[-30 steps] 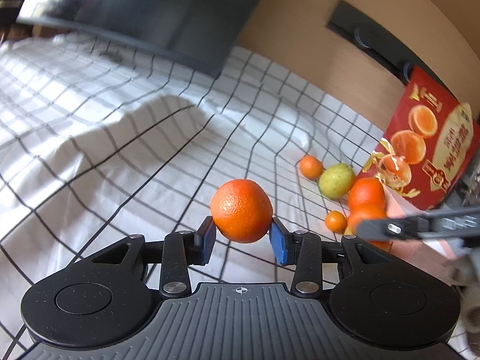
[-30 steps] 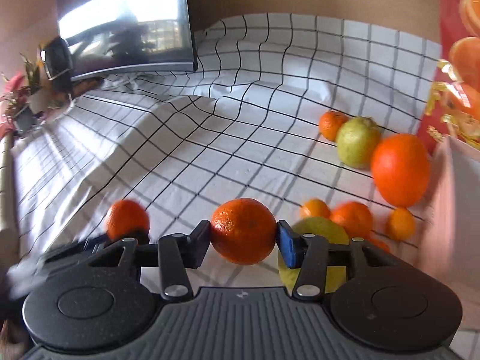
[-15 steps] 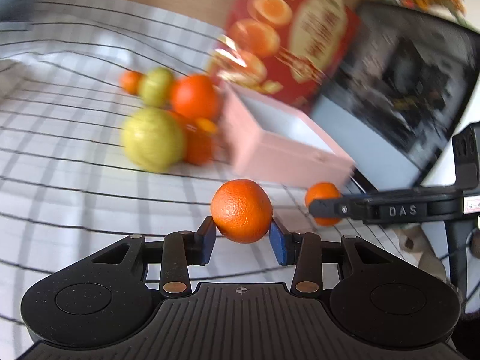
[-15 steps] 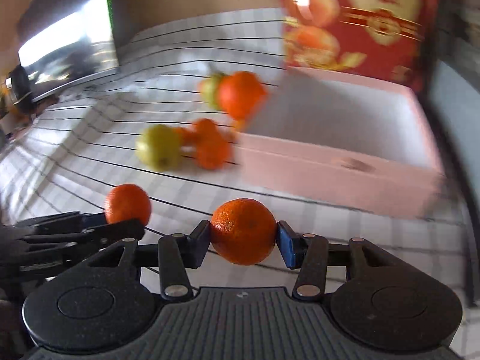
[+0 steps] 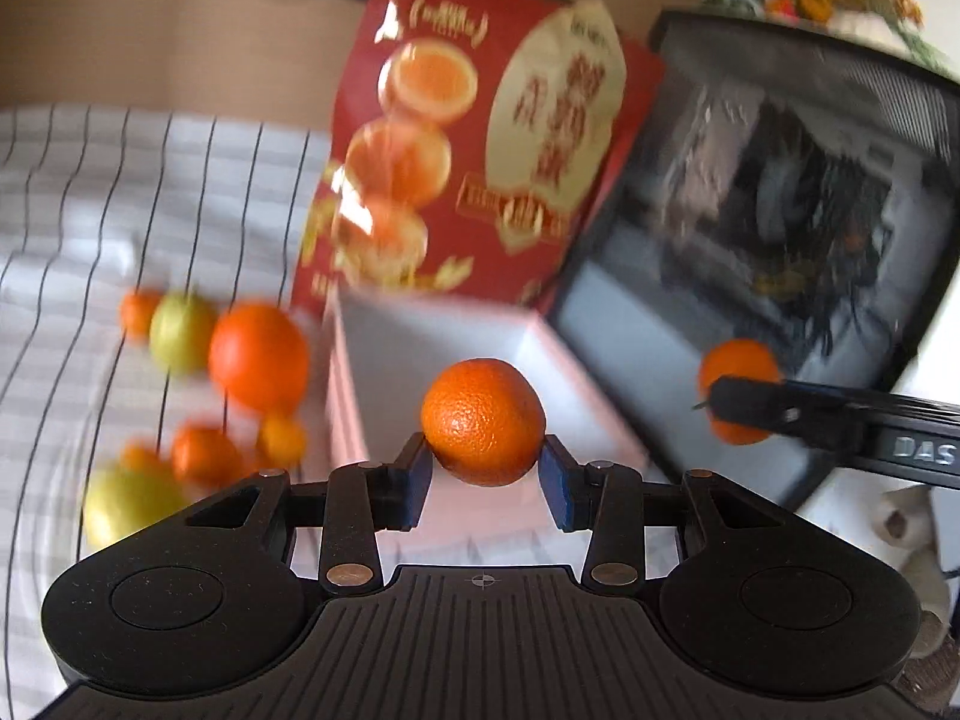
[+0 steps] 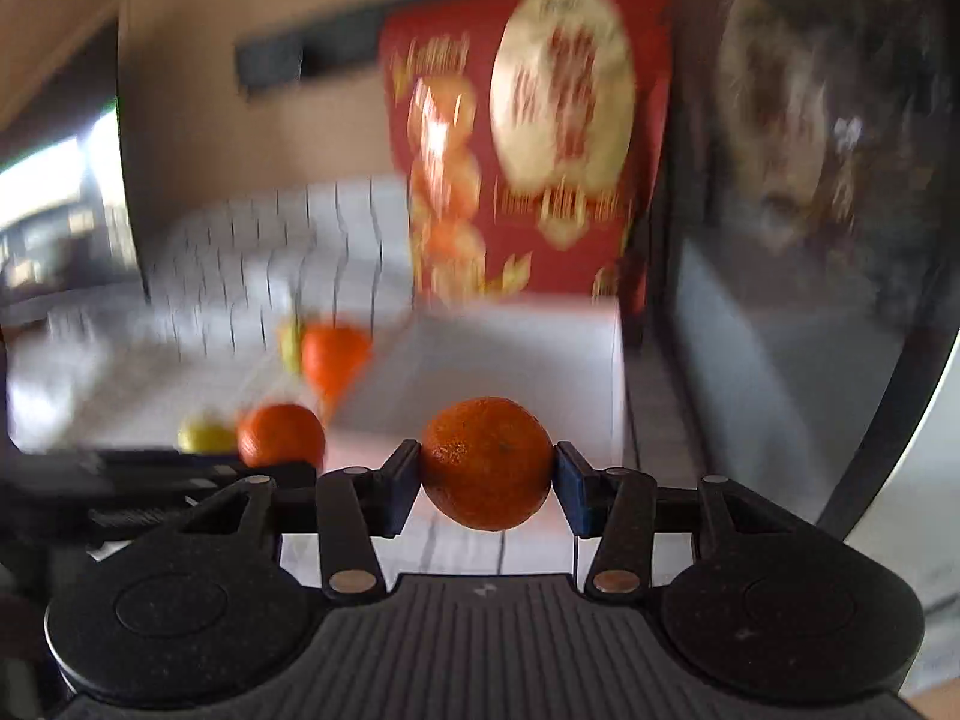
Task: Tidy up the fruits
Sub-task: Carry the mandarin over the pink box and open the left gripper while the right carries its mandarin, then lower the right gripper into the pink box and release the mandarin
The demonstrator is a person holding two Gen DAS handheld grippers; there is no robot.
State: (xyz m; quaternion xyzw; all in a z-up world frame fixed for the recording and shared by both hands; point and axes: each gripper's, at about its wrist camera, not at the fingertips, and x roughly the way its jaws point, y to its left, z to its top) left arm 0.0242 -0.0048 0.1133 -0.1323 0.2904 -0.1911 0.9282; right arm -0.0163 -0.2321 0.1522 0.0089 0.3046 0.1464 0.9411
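At nine o'clock of the pink box (image 5: 360, 396), loose fruit (image 5: 258, 354) lies on the checked surface (image 5: 72, 228). The left claw (image 5: 483, 471) is clenched on a mandarin (image 5: 483, 420) at its widest girth; the right claw (image 6: 486, 474) likewise grasps its mandarin (image 6: 486, 459). Light, soft-skinned, easily bruised, so squeeze gently

- Both grippers now face the pink box (image 5: 480, 336), swung away from the checked cloth (image 5: 120, 192).
- Loose fruit pile (image 5: 258, 354) sits at nine o'clock.
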